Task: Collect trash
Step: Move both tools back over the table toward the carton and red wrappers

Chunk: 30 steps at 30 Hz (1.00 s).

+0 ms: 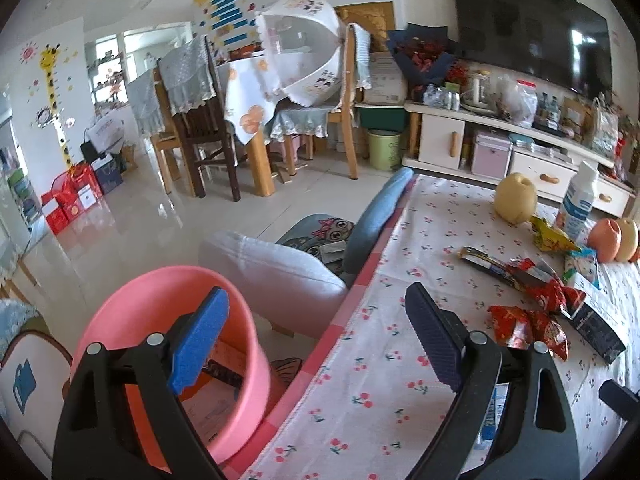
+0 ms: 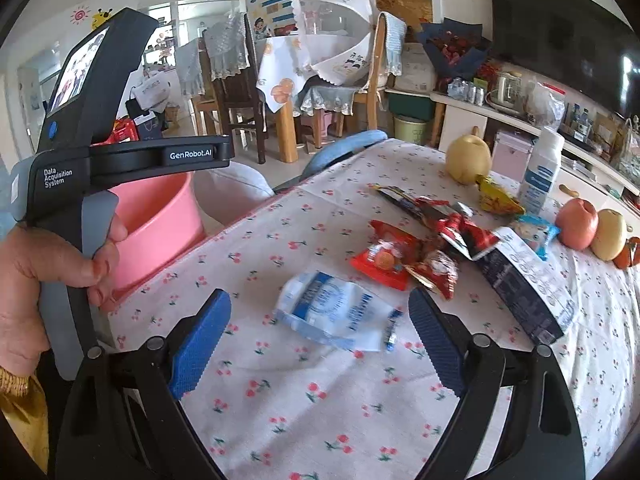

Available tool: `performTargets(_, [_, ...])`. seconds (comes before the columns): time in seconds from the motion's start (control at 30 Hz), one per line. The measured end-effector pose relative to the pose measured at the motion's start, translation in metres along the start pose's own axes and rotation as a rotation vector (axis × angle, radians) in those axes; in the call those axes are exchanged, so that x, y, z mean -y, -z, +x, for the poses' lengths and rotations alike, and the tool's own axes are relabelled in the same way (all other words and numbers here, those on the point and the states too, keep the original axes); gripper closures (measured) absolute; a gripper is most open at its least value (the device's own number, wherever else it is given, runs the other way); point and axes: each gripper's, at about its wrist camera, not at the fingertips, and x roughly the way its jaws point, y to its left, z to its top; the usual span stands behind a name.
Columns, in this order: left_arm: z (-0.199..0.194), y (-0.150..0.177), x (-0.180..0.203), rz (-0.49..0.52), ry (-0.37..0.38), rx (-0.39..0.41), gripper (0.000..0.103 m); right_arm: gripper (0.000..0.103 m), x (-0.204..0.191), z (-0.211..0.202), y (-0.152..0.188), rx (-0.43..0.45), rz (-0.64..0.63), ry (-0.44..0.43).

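Observation:
A pink bin stands on the floor beside the table's left edge, also seen in the right wrist view as the pink bin. My left gripper is open and empty, one finger over the bin, the other over the tablecloth. My right gripper is open and empty just short of a crumpled white-and-blue wrapper. Red snack wrappers and a dark box lie beyond it. The red wrappers also show in the left wrist view. A hand holds the left gripper's body.
The table has a cherry-print cloth. On its far side stand a pear, a white bottle, an apple and a yellow packet. A pale cushioned stool sits by the bin. Chairs and a TV cabinet lie beyond.

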Motion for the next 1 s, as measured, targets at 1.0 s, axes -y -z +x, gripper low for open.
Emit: performTargets(1.0, [-0.003, 0.014, 0.096, 0.206, 0.084, -0.011, 0.012, 0.013, 0.114, -0.025, 0.016, -0.021, 0.192, 0.094])
